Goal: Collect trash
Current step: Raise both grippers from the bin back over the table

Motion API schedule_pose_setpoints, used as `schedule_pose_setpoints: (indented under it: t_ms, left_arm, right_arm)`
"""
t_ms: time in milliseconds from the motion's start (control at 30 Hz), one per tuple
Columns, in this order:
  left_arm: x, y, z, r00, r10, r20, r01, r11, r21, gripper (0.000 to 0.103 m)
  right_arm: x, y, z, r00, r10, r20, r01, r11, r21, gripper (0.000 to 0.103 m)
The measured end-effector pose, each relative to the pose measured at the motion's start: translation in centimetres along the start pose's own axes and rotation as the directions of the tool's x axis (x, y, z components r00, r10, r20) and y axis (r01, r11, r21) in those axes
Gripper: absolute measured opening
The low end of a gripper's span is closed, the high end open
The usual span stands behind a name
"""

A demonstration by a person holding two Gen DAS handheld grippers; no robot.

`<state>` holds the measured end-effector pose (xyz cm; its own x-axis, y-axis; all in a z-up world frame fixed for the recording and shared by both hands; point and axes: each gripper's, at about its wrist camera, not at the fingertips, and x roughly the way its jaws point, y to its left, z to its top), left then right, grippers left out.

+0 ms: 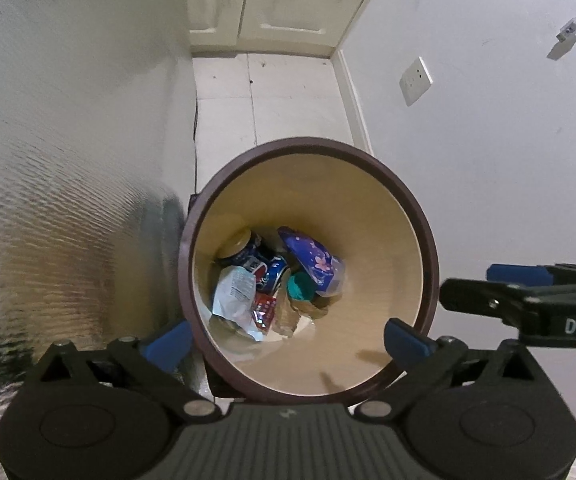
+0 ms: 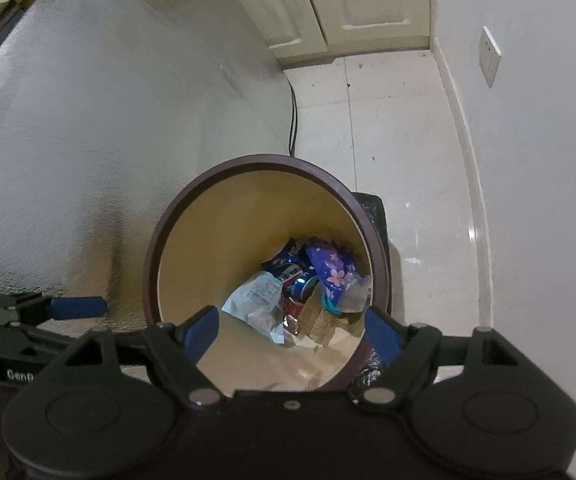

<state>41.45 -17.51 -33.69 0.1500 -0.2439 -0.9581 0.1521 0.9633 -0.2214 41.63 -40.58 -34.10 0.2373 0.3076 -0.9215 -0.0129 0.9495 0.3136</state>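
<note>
A round bin [image 1: 408, 196] with a dark brown rim and cream inside stands on the floor below both grippers. At its bottom lie a blue soda can [image 1: 262, 262], a purple flowered wrapper [image 1: 312, 258], a pale blue packet [image 1: 234, 292], a teal lid [image 1: 300, 285] and brown paper scraps. My left gripper [image 1: 288, 340] hangs over the bin's near rim, open wide, nothing between its blue pads. My right gripper [image 2: 294, 330] is also open and empty above the bin [image 2: 160, 232]; it appears at the right edge of the left wrist view [image 1: 500, 280].
A silver textured appliance side [image 1: 68, 160] stands right against the bin's left. A white wall with a socket plate [image 1: 416, 80] is on the right. Cream cabinet doors [image 1: 280, 0] close off the far end. White floor tiles [image 1: 288, 100] lie beyond the bin.
</note>
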Motion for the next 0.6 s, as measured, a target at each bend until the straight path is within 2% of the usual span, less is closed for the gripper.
schedule_pose_setpoints:
  t_ms: [100,233,367,600]
  left_arm:
    - [-0.9,0.0,-0.1,1.0,0.004,0.014,-0.004,1.0,0.002,0.103]
    - [-2.3,0.0,-0.4,0.999,0.008,0.034,-0.008,1.0,-0.001,0.103]
    - [-3.5,-0.2,-0.8,0.999,0.014,0.045,-0.014,1.0,0.009,0.103]
    - [-6.0,-1.0,-2.0,0.997,0.022,0.075,-0.024,0.999,0.029,0.103]
  right_arm:
    - [-1.0,0.2,-0.4,1.0,-0.006,0.018,0.006,1.0,-0.01,0.086]
    - [-2.5,0.2,-1.1,0.999,-0.013,0.046,0.013,1.0,-0.011,0.098]
    - [-4.1,0.4,-1.8,0.997,-0.029,0.072,0.029,1.0,-0.009,0.103]
    - [-6.7,1.0,-3.2,0.991,-0.068,0.116,0.07,0.997,-0.014,0.103]
